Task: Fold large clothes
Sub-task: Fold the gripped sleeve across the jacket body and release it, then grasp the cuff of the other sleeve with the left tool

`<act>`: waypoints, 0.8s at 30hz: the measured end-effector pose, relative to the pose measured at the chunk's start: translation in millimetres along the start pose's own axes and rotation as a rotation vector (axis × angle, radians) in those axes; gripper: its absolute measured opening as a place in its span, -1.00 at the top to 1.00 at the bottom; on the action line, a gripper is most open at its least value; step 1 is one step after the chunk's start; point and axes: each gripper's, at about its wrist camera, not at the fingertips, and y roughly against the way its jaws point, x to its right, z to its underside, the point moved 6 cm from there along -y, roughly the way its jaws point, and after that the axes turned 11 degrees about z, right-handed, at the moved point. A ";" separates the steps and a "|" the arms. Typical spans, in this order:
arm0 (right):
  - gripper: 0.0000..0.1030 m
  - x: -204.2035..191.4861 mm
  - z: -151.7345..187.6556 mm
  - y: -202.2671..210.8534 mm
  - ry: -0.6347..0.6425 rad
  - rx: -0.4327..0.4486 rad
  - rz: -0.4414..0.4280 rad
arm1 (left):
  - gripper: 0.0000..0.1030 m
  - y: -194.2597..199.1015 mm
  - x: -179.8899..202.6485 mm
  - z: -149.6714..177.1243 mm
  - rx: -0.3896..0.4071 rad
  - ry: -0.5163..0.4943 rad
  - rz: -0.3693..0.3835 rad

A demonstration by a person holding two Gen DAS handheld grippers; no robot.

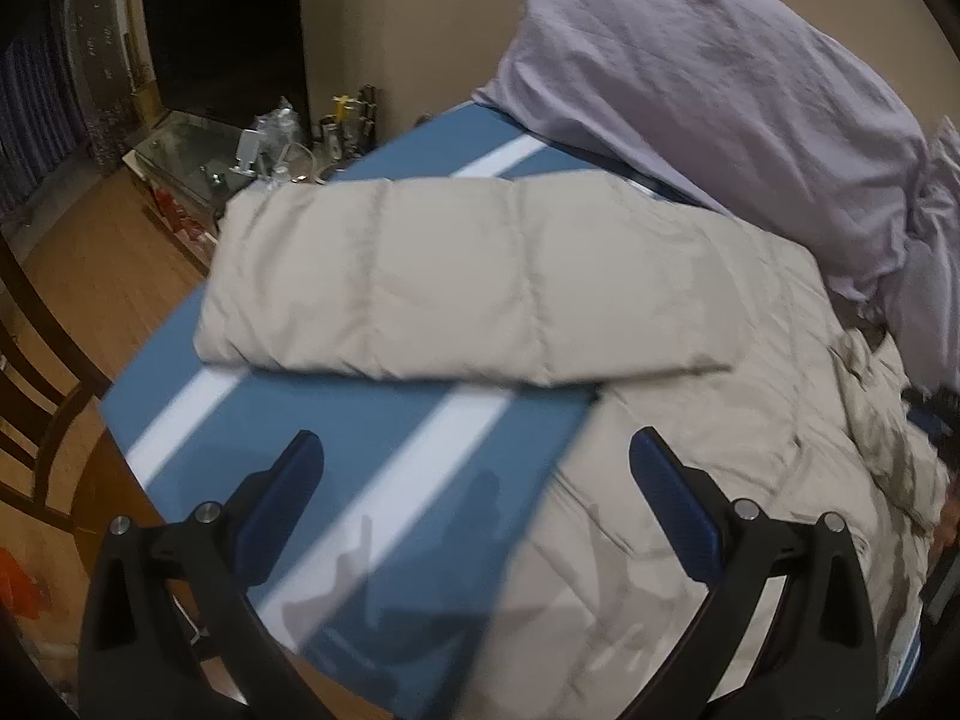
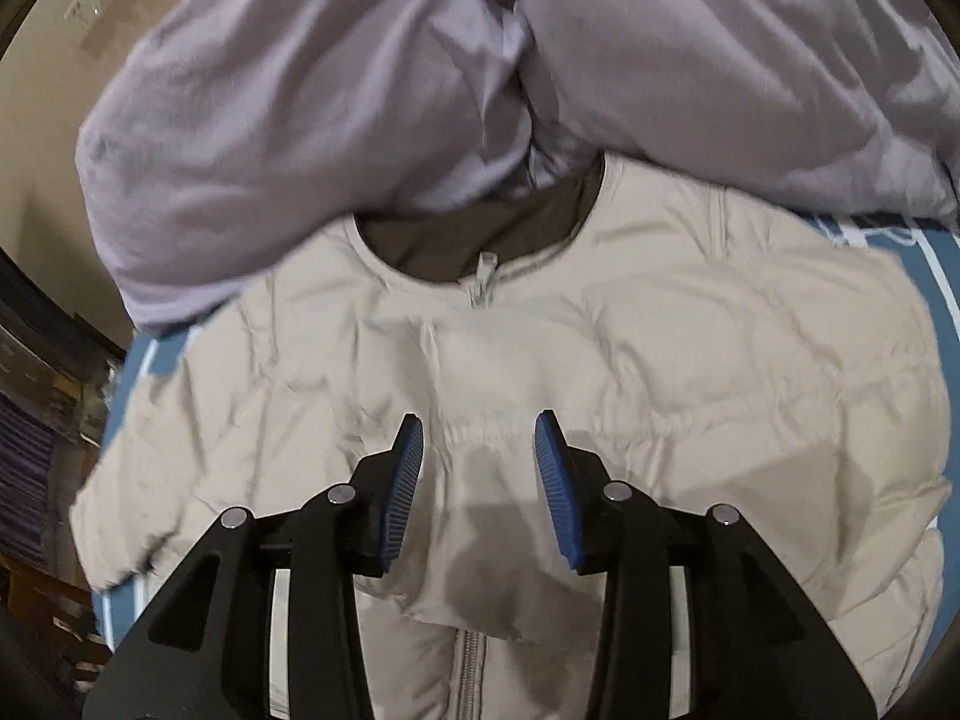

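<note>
- Left wrist view: nearest the camera is the left gripper (image 1: 474, 450), with its blue pads set wide apart and nothing between them. It hangs above the tabletop (image 1: 336, 414), which has a blue cover with white stripes.
- Beyond the gripper lies the beige puffer jacket (image 1: 690, 420). One sleeve (image 1: 432, 294) is stretched out flat across the tabletop, almost straight, with its end near the far left edge.
- Behind the jacket a lilac garment (image 1: 720, 72) sits in a loose heap at the back of the tabletop. It touches or overlaps the jacket's upper part.
- On the left there is a wooden chair (image 1: 36, 372), and further back a glass stand (image 1: 180, 144) with small things on it.
- Right wrist view: nearest the camera is the right gripper (image 2: 479, 438). Its pads stand at a narrow to middle opening and hold nothing; they are just above the chest of the jacket (image 2: 660, 360).
- The jacket lies front side up, with the zipper (image 2: 483, 276) closed up to the collar. The lilac garment (image 2: 300, 120) covers a part of the collar.
- Progress, as I judge it: the jacket seems to be spread out and smoothed, but no real fold of the body is visible yet. The sleeves must still be brought in and the body folded. The lilac garment is not yet folded at all, so most of the task remains.
</note>
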 end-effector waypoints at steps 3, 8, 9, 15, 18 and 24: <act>-0.01 -10.1 10.7 -15.1 0.029 -0.003 0.027 | -0.96 -2.2 -15.6 -12.1 0.011 0.025 -0.019; -0.23 -22.2 20.0 -33.7 0.085 0.018 0.098 | -0.96 -4.1 -51.0 -32.0 0.030 0.081 -0.078; -0.25 -24.9 24.7 -39.0 0.109 0.028 0.124 | -0.96 -5.1 -60.8 -35.8 0.030 0.100 -0.091; -0.30 -29.4 29.1 -40.1 0.175 0.034 0.167 | -0.96 -14.0 -123.0 -52.6 0.028 0.227 -0.157; -0.30 -22.3 27.4 -30.5 0.140 0.017 0.118 | -0.96 -21.1 -142.5 -57.9 0.016 0.254 -0.182; -0.30 -8.0 28.7 -3.9 0.107 0.035 0.072 | -0.81 -44.7 -166.0 -63.5 -0.023 0.326 -0.156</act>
